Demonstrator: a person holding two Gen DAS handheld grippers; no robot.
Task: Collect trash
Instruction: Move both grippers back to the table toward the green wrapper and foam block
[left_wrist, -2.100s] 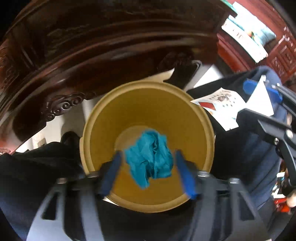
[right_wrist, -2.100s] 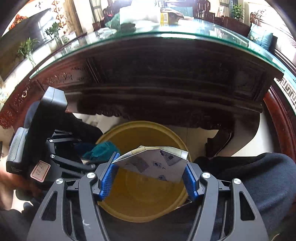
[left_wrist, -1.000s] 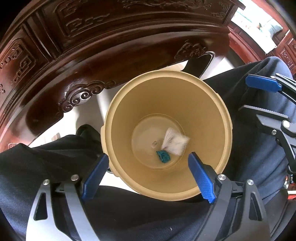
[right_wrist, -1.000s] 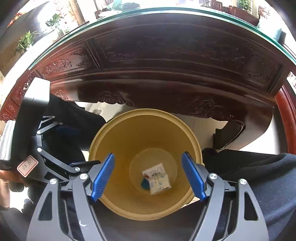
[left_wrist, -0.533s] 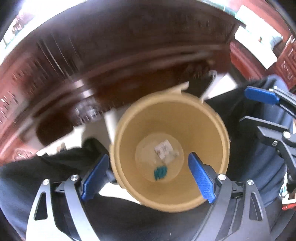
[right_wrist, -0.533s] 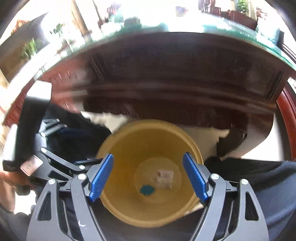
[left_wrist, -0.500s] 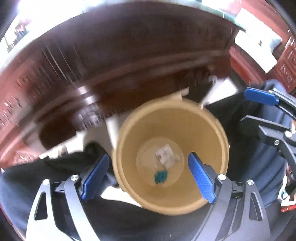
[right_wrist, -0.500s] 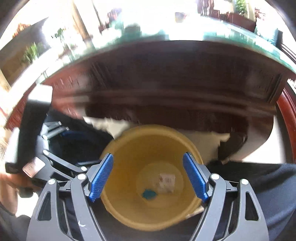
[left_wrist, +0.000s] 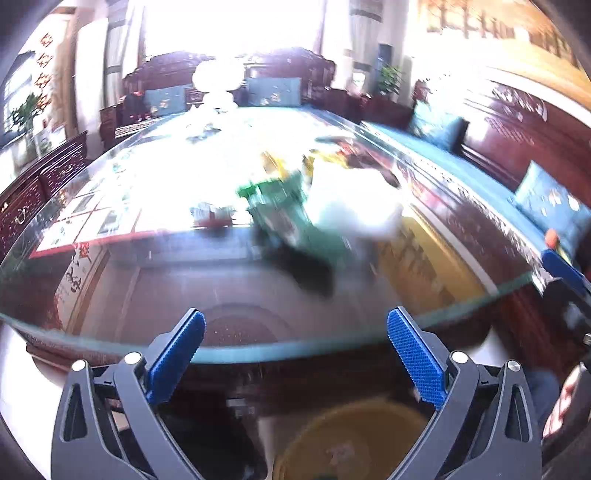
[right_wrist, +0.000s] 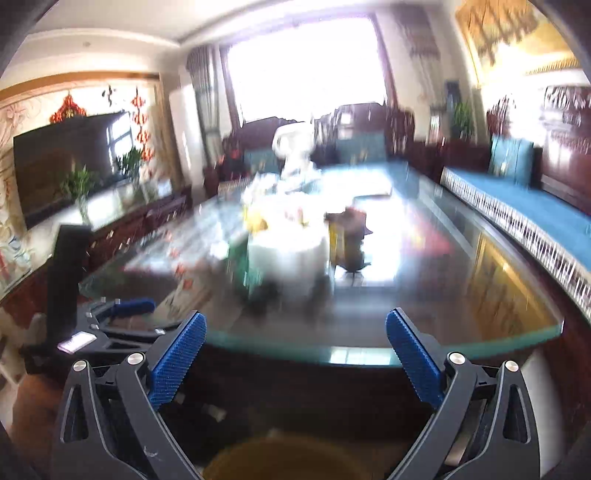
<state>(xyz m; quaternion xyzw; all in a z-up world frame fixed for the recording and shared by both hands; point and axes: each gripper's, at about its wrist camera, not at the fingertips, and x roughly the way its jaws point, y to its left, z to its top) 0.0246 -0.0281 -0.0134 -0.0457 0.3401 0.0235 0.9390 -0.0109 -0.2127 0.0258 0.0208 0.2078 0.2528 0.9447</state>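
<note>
**Both grippers empty above the yellow bin, facing the glass-topped table**

While both views are smeared by motion blur, the main layout reads clearly. The left gripper (left_wrist: 295, 358) has its blue-padded fingers (left_wrist: 176, 360) spread wide apart with nothing between them. The right gripper (right_wrist: 293, 360) is spread just as wide and also holds nothing. In the right wrist view the left gripper's body shows at the left edge, beside the table; in the left wrist view a blue tip of the right gripper shows at the right edge.

Below both, at the bottom of each view, sits the yellow trash bin (left_wrist: 354, 439), its rim partly cut off by the frame; a pale scrap (left_wrist: 338, 452) lies on its floor. The bin stands under the near edge of the glass-topped table (left_wrist: 258, 354), which rests on a dark carved wooden base.

On the tabletop, well beyond the fingertips, lies a blurred cluster: a green packet (left_wrist: 291, 210), a white crumpled mass (left_wrist: 354, 206) just right of it, a small red-and-white scrap (left_wrist: 212, 216) to the left, and yellow wrapping (right_wrist: 256, 219) behind. Finer detail cannot be made out.
</note>
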